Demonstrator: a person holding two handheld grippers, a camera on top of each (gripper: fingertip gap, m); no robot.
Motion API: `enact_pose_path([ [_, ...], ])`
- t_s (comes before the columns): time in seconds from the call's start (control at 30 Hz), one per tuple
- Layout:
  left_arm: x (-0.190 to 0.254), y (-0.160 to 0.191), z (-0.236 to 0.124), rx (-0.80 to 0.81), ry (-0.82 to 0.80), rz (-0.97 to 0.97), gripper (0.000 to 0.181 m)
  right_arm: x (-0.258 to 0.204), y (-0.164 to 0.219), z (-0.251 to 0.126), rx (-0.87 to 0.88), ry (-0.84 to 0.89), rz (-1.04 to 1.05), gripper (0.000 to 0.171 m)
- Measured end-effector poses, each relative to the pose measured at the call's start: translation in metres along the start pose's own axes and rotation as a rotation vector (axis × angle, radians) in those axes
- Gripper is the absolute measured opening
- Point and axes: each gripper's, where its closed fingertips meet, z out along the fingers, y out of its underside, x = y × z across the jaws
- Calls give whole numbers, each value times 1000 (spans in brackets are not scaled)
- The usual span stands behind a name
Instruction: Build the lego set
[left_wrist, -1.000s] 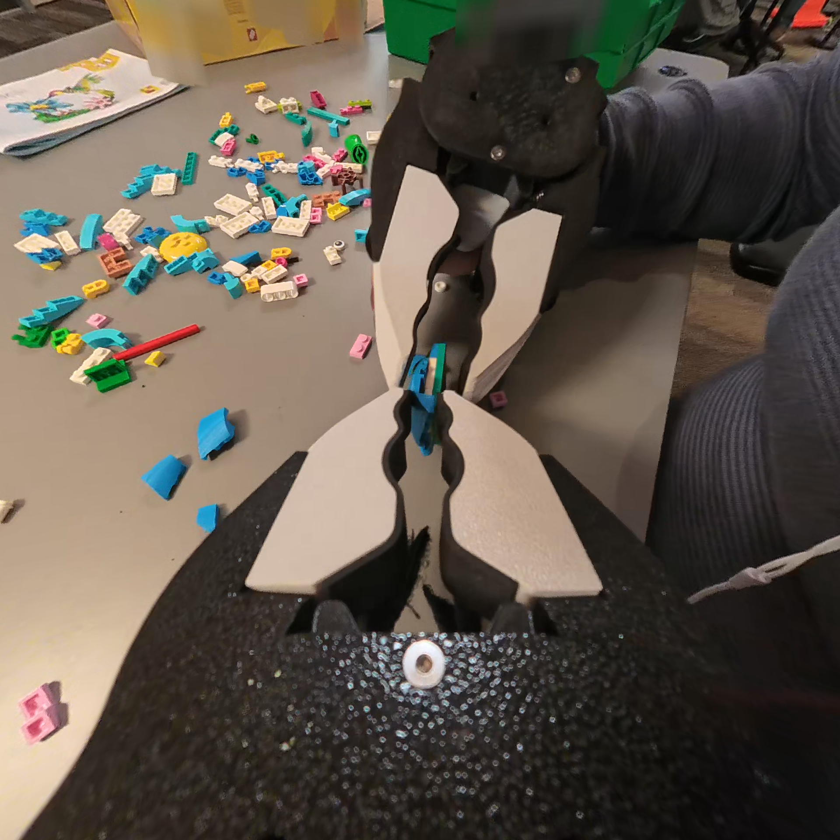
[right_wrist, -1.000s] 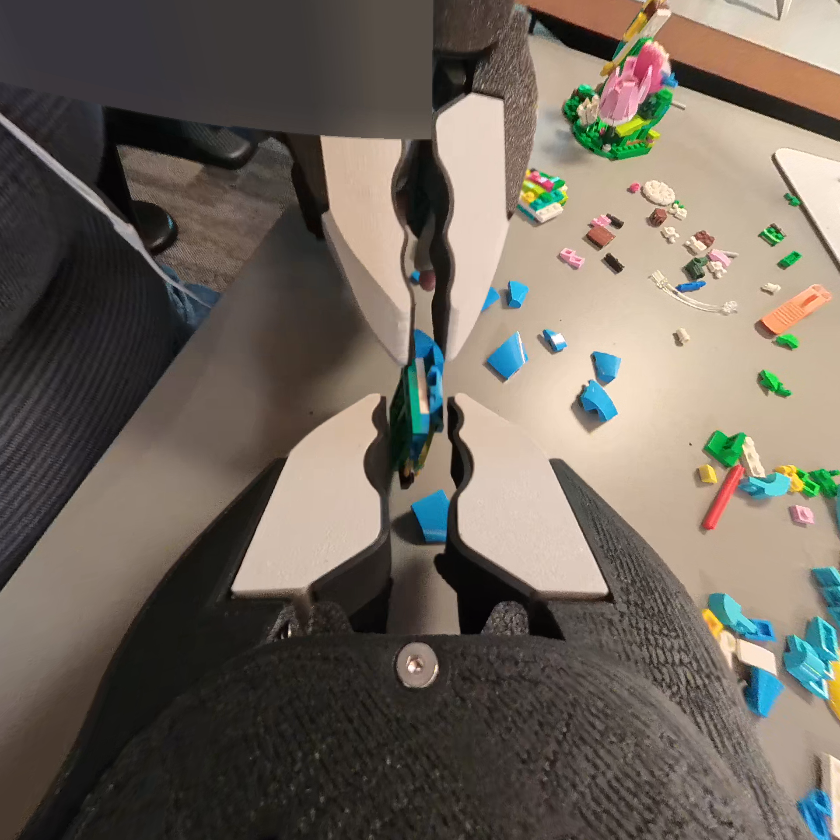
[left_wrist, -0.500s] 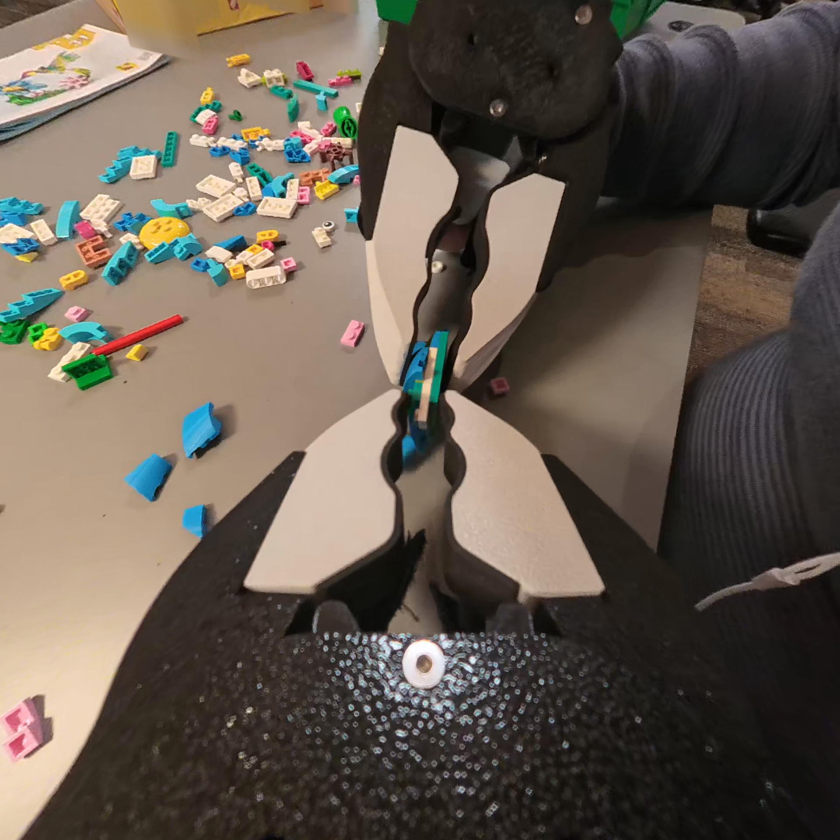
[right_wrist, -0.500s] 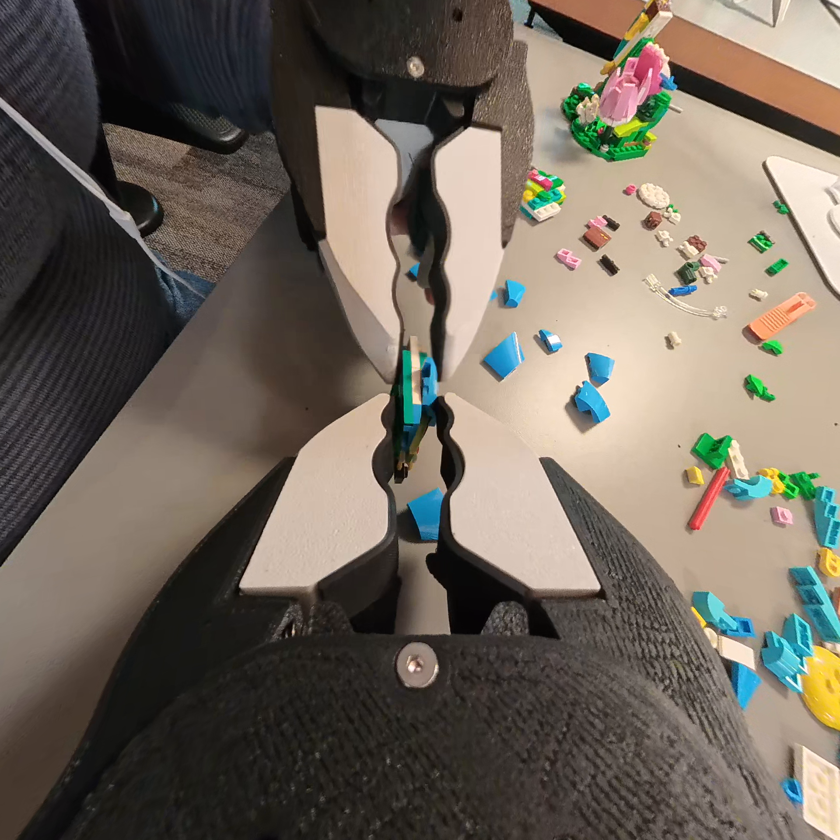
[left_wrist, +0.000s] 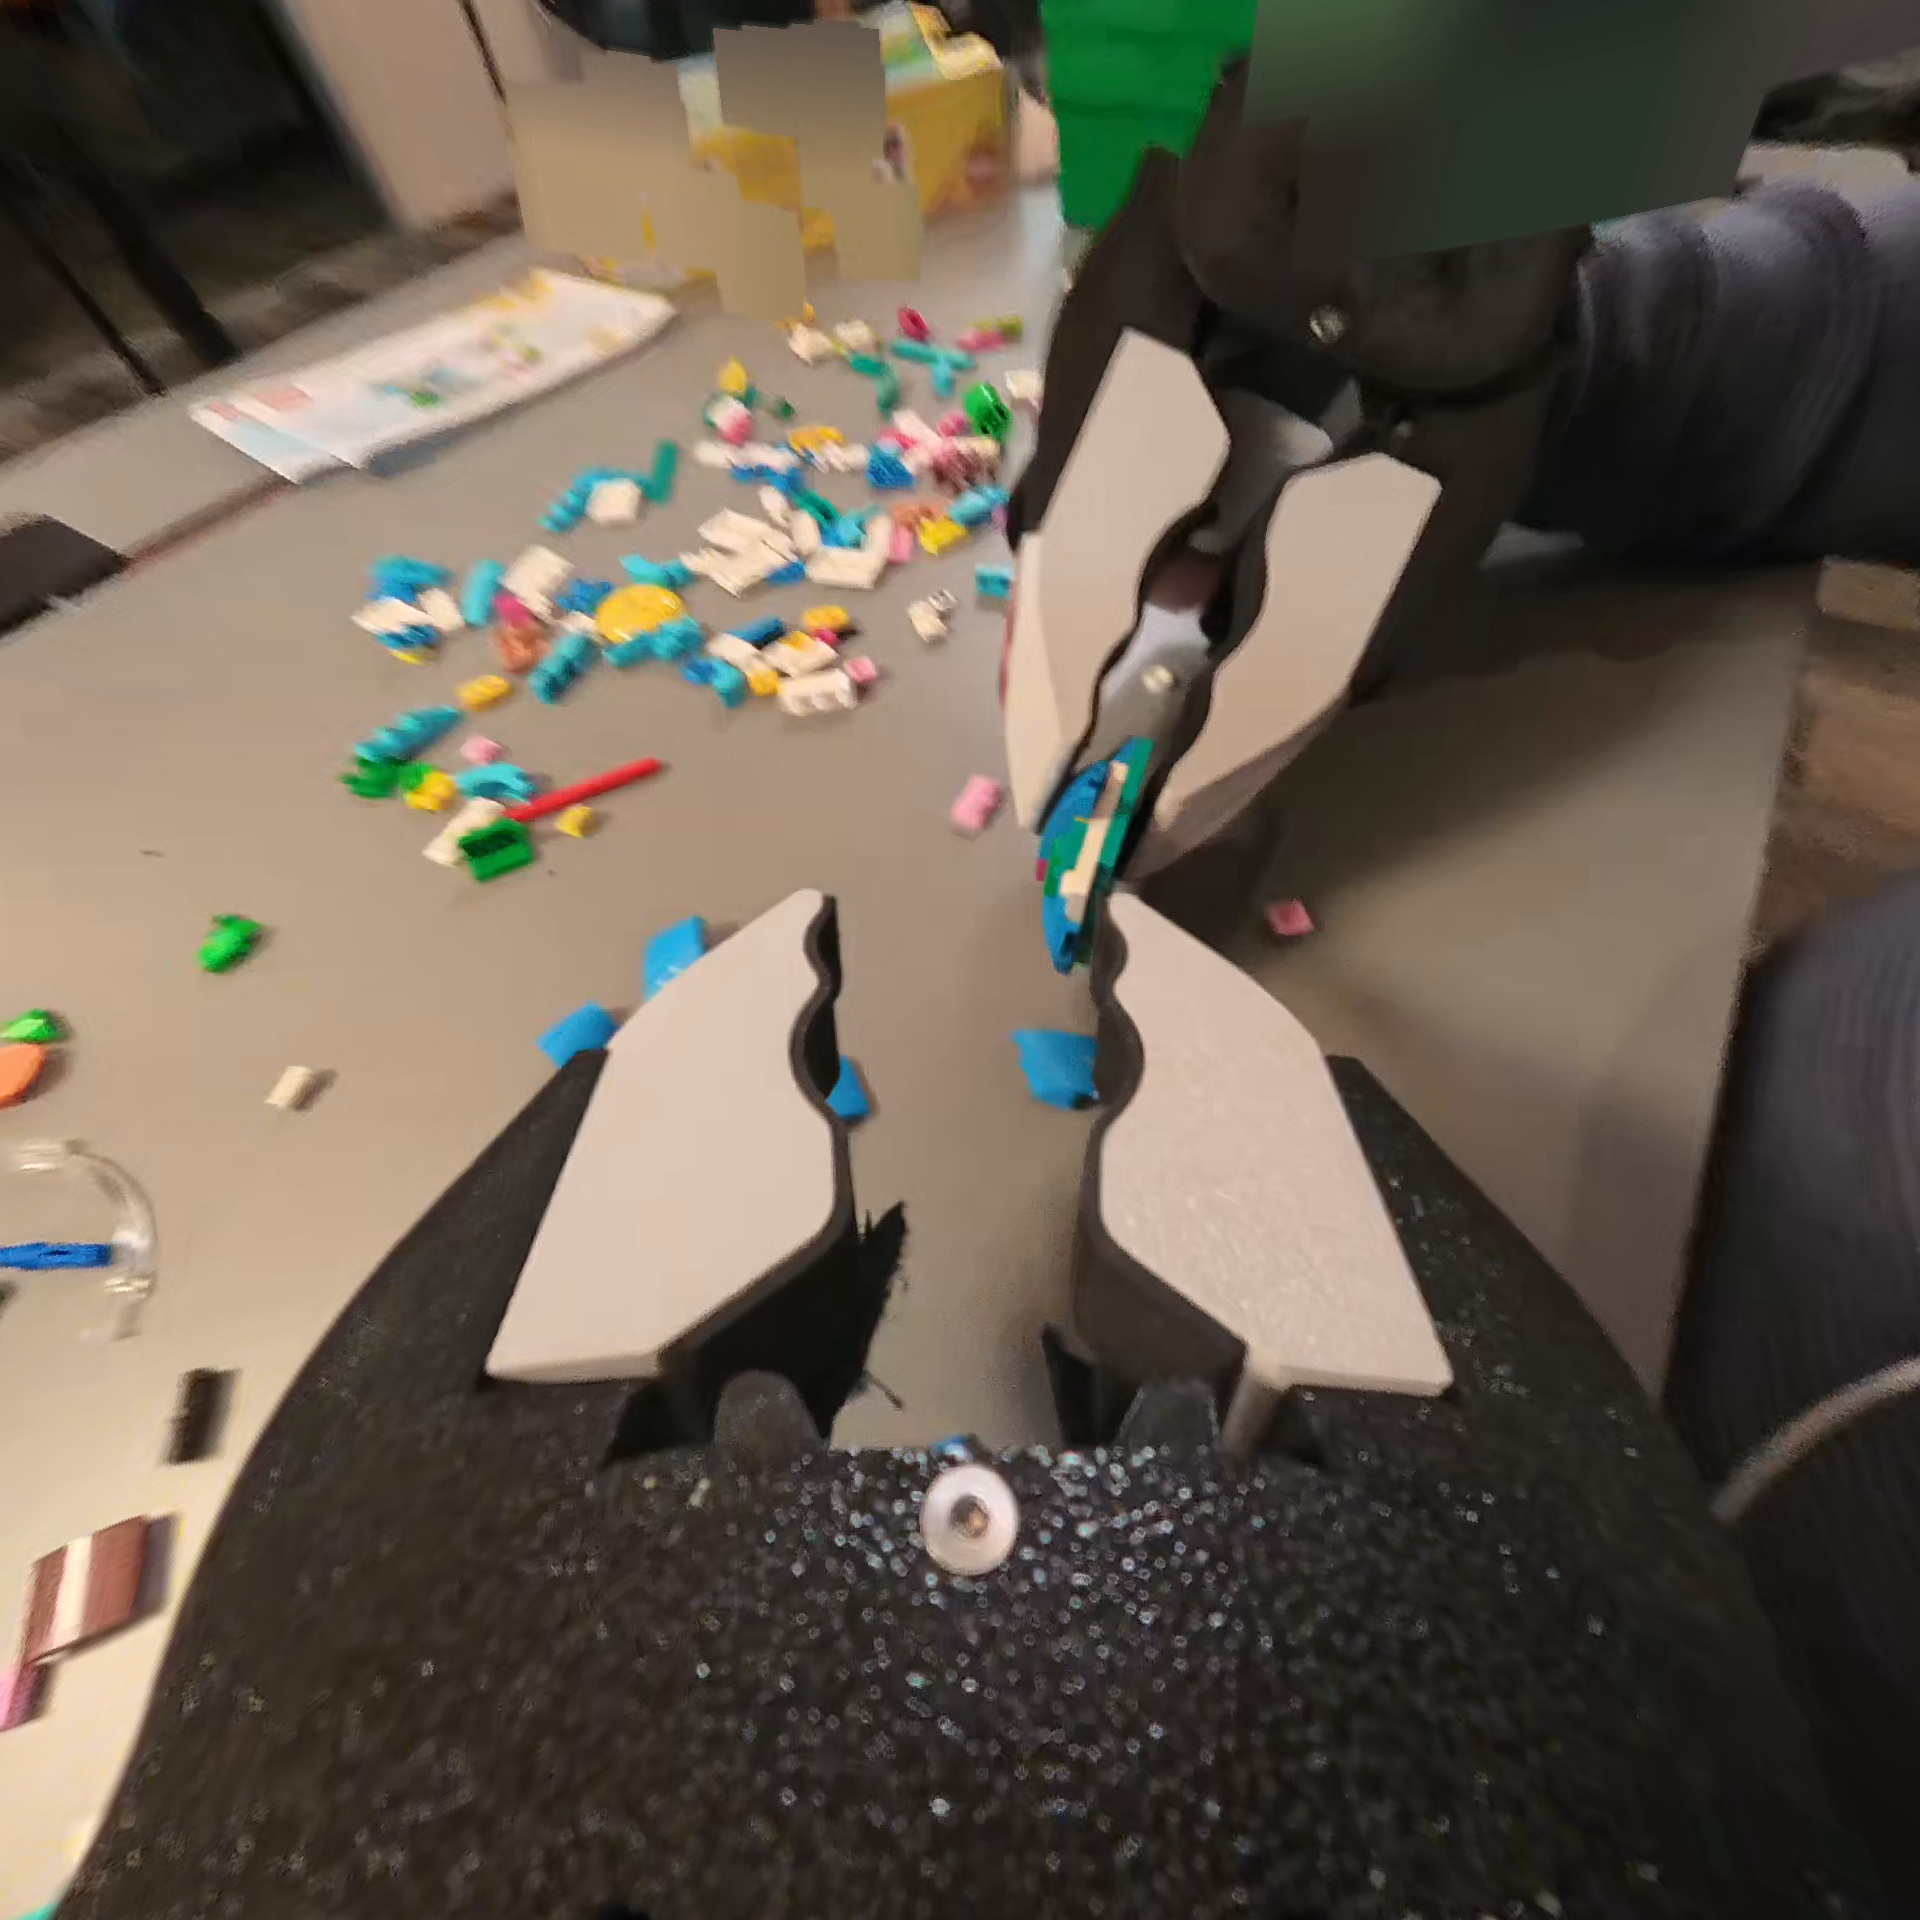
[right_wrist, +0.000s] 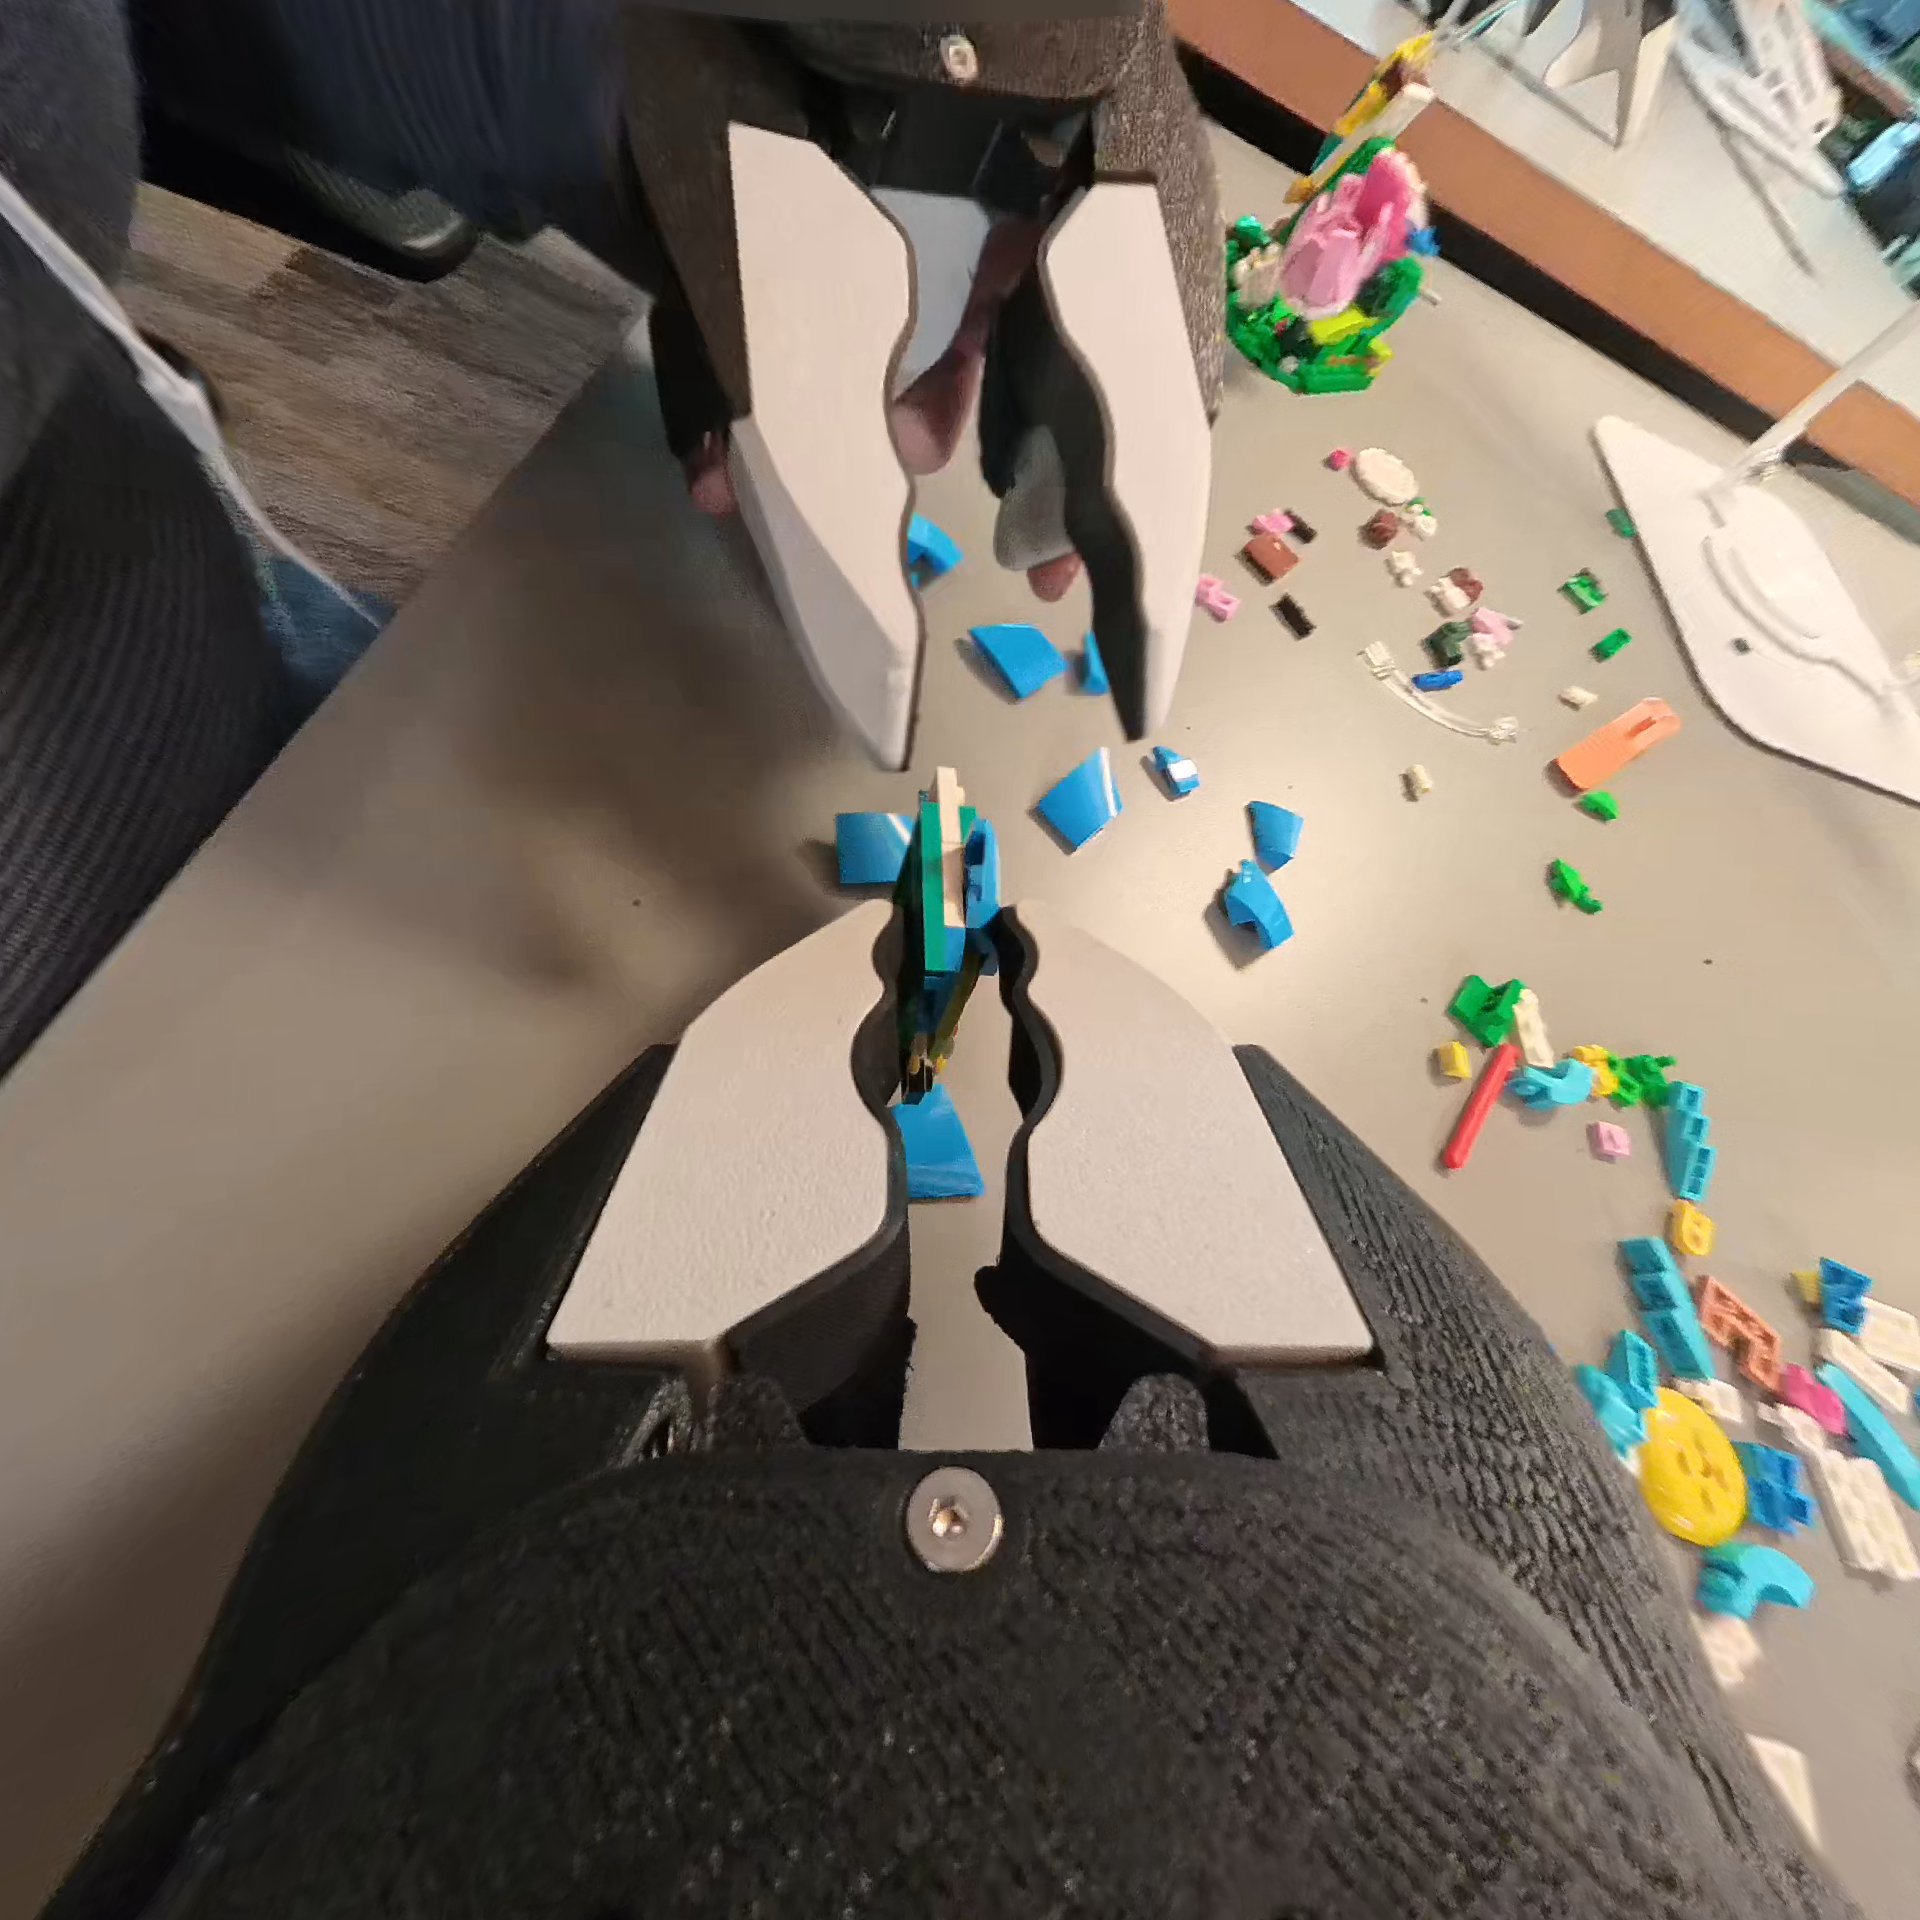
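Note:
A small blue, green and white lego assembly (right_wrist: 943, 883) stands on edge between the jaws of my right gripper (right_wrist: 948, 920), which is shut on it above the grey table (right_wrist: 468, 883). In the left wrist view the same assembly (left_wrist: 1086, 847) hangs from the right gripper's tips (left_wrist: 1096, 831). My left gripper (left_wrist: 966, 925) is open and empty, its right finger just beside the assembly. In the right wrist view the left gripper (right_wrist: 1013, 732) faces mine, with a small gap between it and the assembly.
Loose blue slope pieces (right_wrist: 1081, 810) lie under and around the grippers. A pile of mixed bricks (left_wrist: 727, 582), a red bar (left_wrist: 592, 790) and an instruction booklet (left_wrist: 436, 364) lie to the left. A built pink flower model (right_wrist: 1330, 270) and an orange separator (right_wrist: 1616, 743) are farther off.
My left gripper has opened, let go of the assembly and drawn back a little. My right gripper still holds the assembly.

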Motion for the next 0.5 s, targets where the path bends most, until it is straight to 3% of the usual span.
enact_pose_path([
  [0.03, -6, -5, -2, 44, -37, 6, 46, 4, -1, -1, 7, 31, -13, 15],
  [0.3, -68, -39, -36, 438, -425, 31, 44, 46, 2, -9, 13, 366, -151, 15],
  [0.5, -73, -44, -54, 514, -518, 88, 42, 74, -3, -24, 85, 676, -169, 14],
])
